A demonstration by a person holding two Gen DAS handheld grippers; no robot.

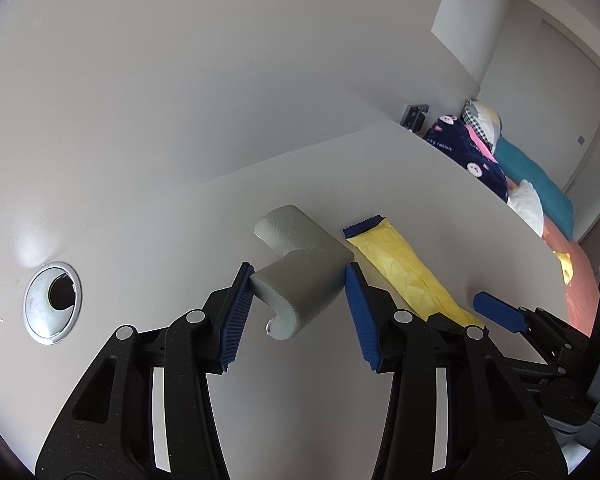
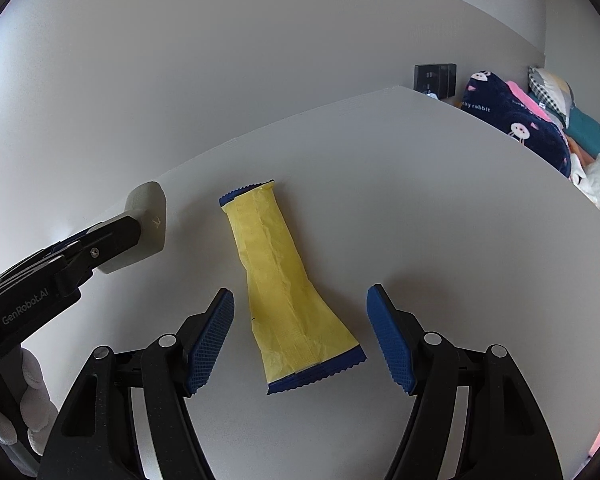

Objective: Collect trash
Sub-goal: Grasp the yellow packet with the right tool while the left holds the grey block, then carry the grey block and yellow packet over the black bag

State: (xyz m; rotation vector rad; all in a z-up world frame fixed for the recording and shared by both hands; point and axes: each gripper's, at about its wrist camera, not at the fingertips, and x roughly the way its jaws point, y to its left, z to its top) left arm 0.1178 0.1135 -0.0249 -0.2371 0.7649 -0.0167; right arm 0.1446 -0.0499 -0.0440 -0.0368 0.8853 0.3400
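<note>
White desk top (image 1: 300, 184), flat against a pale wall. Round silver cable grommet (image 1: 52, 303) at its left. Flat yellow snack wrapper with blue serrated ends (image 2: 284, 280) lies mid-desk, long axis running near to far. L-shaped grey foam corner guard (image 1: 300, 276) sits just left of the wrapper. Left gripper (image 1: 300, 300): blue pads pressed on both sides of the foam guard, clamped on it. Right gripper (image 2: 300, 332): jaws spread wide, straddling the wrapper's near end, pads not touching it.
</note>
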